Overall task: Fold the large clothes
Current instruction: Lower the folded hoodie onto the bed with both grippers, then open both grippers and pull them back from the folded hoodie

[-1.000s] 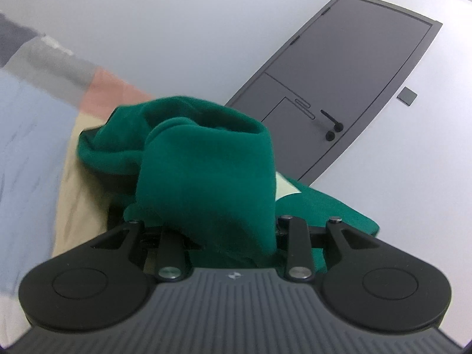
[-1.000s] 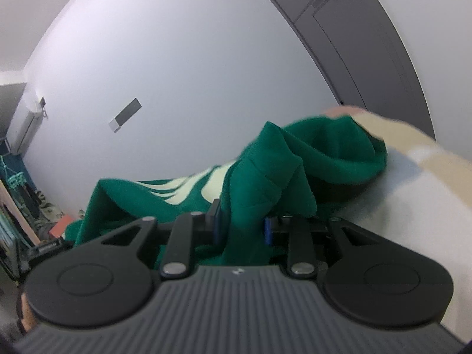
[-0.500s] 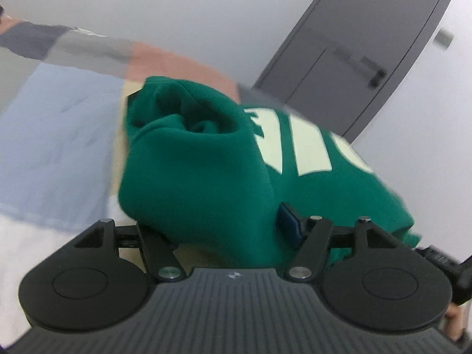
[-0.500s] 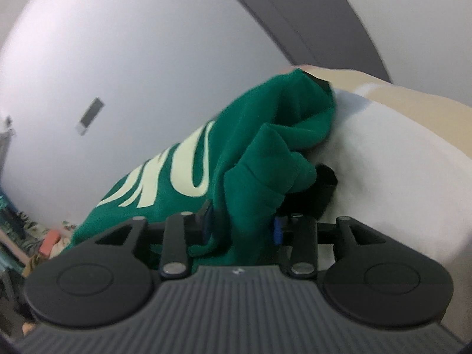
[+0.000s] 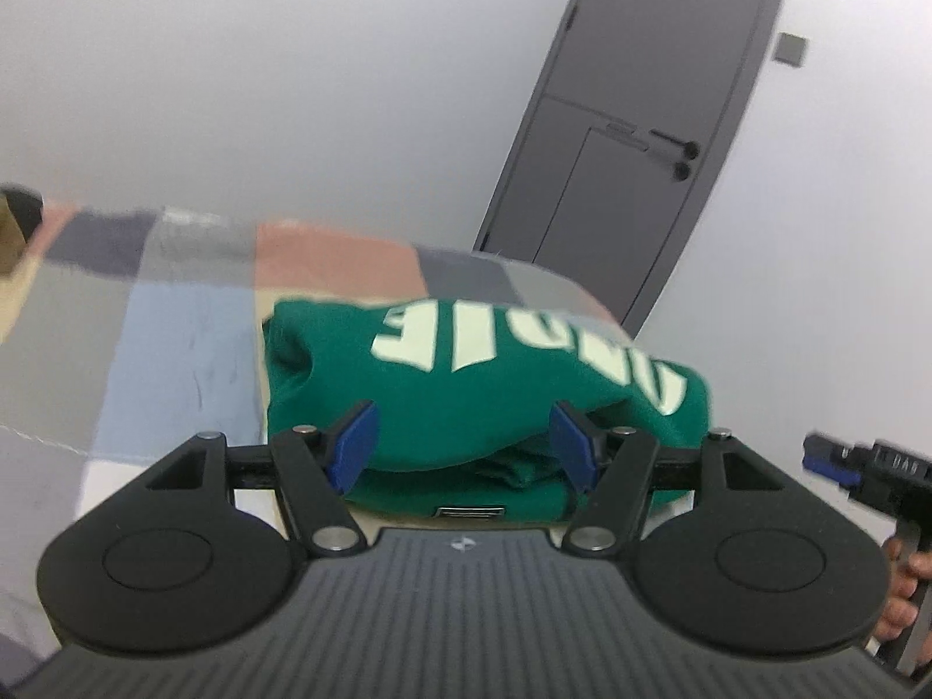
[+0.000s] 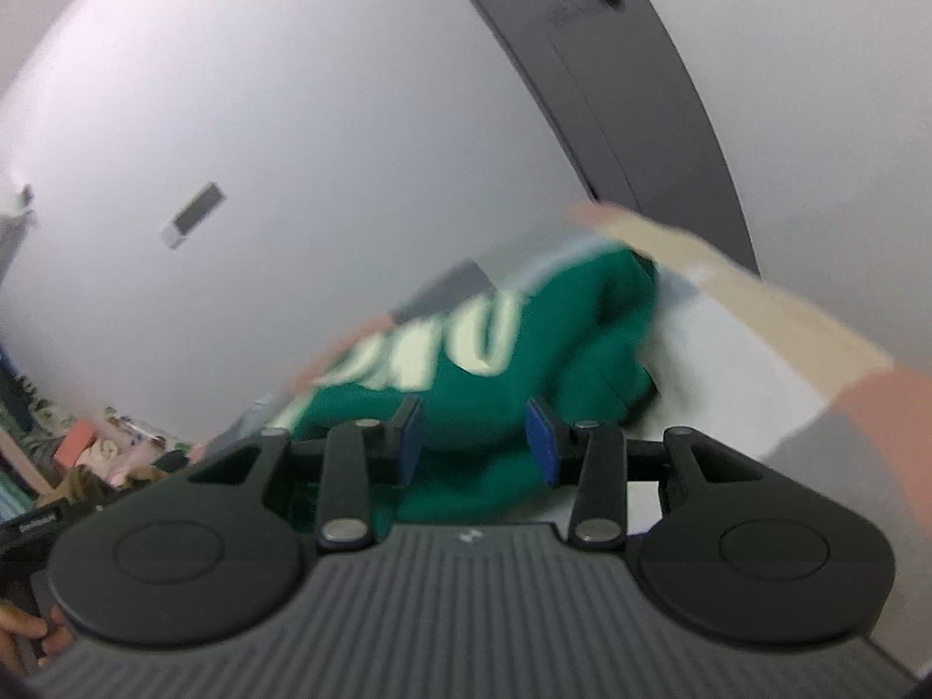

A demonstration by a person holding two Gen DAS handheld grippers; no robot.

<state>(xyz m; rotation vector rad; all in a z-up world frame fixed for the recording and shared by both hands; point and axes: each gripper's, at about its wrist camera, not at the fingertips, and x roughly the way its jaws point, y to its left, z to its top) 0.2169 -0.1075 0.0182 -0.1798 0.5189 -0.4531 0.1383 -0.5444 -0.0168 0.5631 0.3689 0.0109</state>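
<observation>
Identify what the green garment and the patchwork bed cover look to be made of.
Green garment: thick, matte knit, likely fleece or sweatshirt cotton; soft rounded folds, pale printed lettering. Patchwork bed cover: thin woven fabric, probably cotton; flat, matte colour blocks with fine creases. Blur leaves the weave unclear.

My left gripper stands with jaws spread wide, blue pads clear of the green sweatshirt beyond them. My right gripper, jaws parted more narrowly, also faces the sweatshirt and pinches nothing. Neither gripper's jaws widened in the last half second. My fingers wrap the left gripper's handle.
</observation>
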